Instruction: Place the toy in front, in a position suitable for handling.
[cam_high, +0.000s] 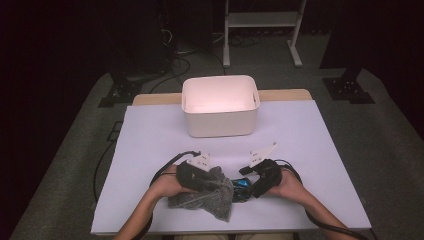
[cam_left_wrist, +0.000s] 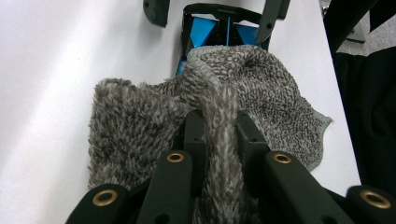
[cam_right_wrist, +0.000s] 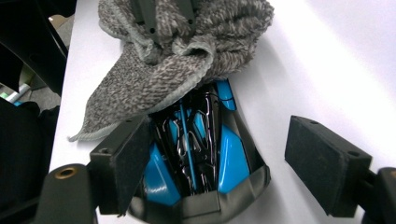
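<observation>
1. On top of the wooden desk lies a big white sheet (cam_high: 150, 150) that covers almost all of the table
2. At the far side of the sheet stands a white bin (cam_high: 220, 106), open at the top, well away from both hands
3. Near the person's edge of the sheet lies a fluffy grey cloth (cam_high: 210, 197). It is bunched up, and one end of it lies over the blue and black thing beside it
4. Touching the cloth on its right side is a shiny blue and black toy car (cam_right_wrist: 196, 149). It sits flat on the sheet, and its far end is tucked under the cloth. I cannot tell for sure what kind of toy it is
5. Over the cloth sits the left gripper (cam_left_wrist: 219, 135). Its two black jaws are pinched tight on a fold of the cloth, and the fold sticks up between them
6. Beside the toy sits the right gripper (cam_right_wrist: 224, 168). Its jaws are spread wide. One pad touches the toy's side, and the other pad is away from it, so it grips nothing
</observation>
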